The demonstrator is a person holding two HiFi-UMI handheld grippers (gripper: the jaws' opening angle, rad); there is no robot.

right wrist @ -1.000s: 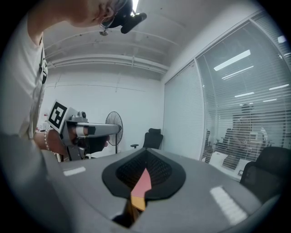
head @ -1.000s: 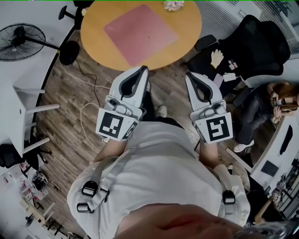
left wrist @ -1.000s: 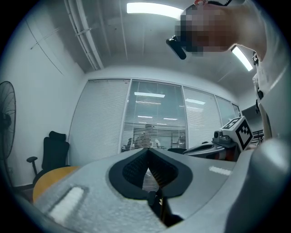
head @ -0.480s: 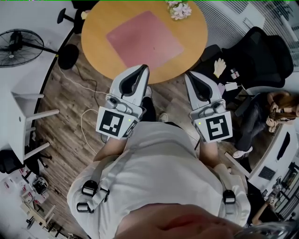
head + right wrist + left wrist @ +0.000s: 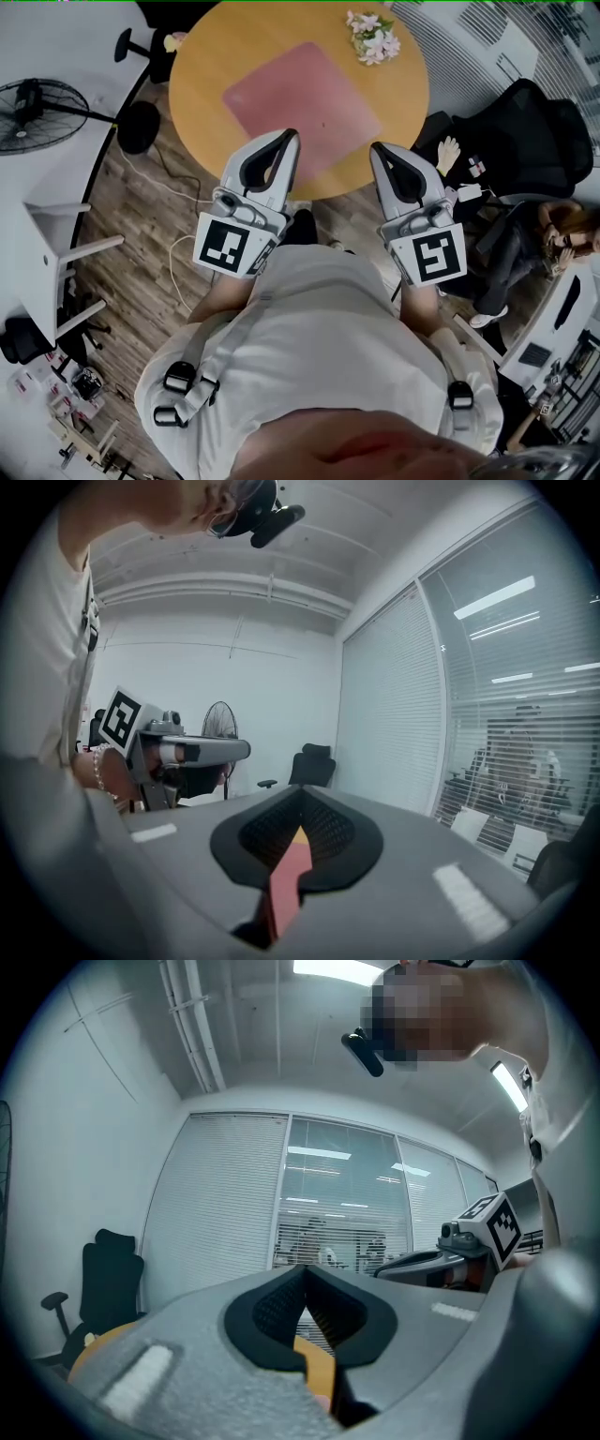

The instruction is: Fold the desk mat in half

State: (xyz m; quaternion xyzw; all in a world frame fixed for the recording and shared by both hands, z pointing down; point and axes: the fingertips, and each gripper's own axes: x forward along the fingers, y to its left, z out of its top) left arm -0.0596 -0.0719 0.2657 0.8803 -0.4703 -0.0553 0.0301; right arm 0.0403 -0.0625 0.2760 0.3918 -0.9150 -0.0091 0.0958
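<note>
Left gripper point(image 5: 285, 139): fingers clenched tip to tip, nothing between them. Right gripper point(image 5: 379, 148): likewise clenched and empty; the pink sliver below its tips is only the desk mat point(image 5: 300, 105) seen beyond. The mat lies flat and unfolded on the round worktop point(image 5: 202, 66), untouched. In the head view both tips overlap the mat's near edge, the left on its near-left side and the right by its right corner, but they are held above it, not in contact. Flowers point(image 5: 373, 37) stand just beyond the mat's far-right edge. Risks: shut fingers cannot take an edge, so they must open first; a shallow pinch on a thin flat mat may slip or push it across the worktop; an uneven lift would fold it askew; a wide swing could hit the flowers. Pose: both grippers held forward from the torso, roughly parallel and level, marker cubes toward the chest.
</note>
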